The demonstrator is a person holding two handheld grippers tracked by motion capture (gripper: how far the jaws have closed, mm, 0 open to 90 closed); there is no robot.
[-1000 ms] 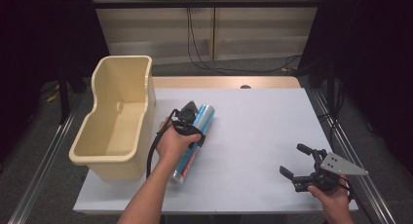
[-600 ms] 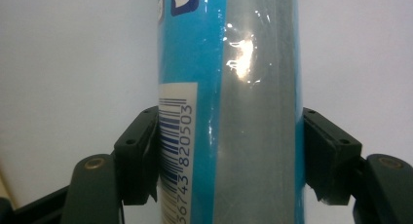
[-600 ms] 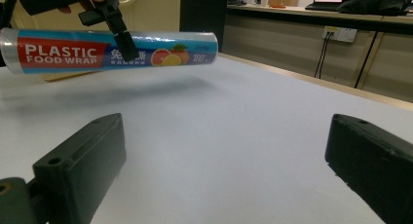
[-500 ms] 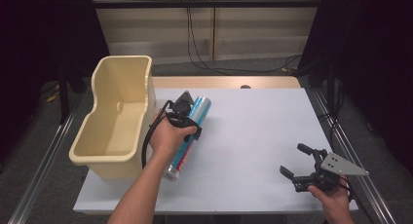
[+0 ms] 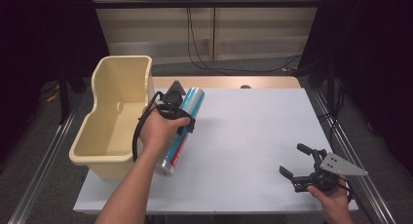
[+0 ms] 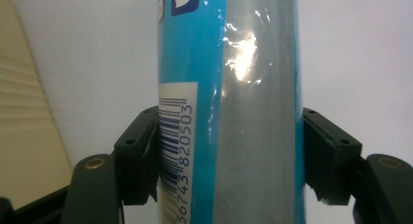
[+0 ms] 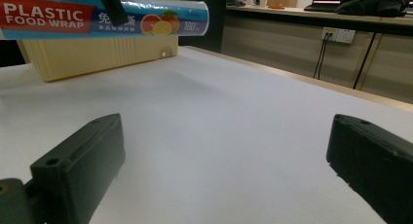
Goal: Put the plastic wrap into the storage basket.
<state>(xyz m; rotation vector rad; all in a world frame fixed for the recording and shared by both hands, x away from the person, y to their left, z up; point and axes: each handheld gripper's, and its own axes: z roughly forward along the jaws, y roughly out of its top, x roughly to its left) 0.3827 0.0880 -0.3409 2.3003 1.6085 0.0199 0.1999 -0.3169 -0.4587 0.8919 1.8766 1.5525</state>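
A long blue roll of plastic food wrap (image 5: pixel 182 129) hangs in the air beside the cream bin (image 5: pixel 104 136), held level above the white table (image 5: pixel 253 136). My left gripper (image 5: pixel 182 121) is shut on its middle; in the left gripper view both black pads press the roll (image 6: pixel 229 112) from either side. The roll (image 7: pixel 104 17) also crosses the top left of the right gripper view, clear of the table surface. My right gripper (image 5: pixel 298 161) rests near the table's front right corner, open, with nothing between its jaws (image 7: pixel 224 170).
The cream bin stands at the table's left edge with its opening upward. A wooden strip (image 5: pixel 229 83) borders the table's far edge. Cables hang behind the table at the wall (image 5: pixel 195 39).
My left gripper has lifted the roll off the table and carried it a little toward the bin and the far side. The right gripper has not moved.
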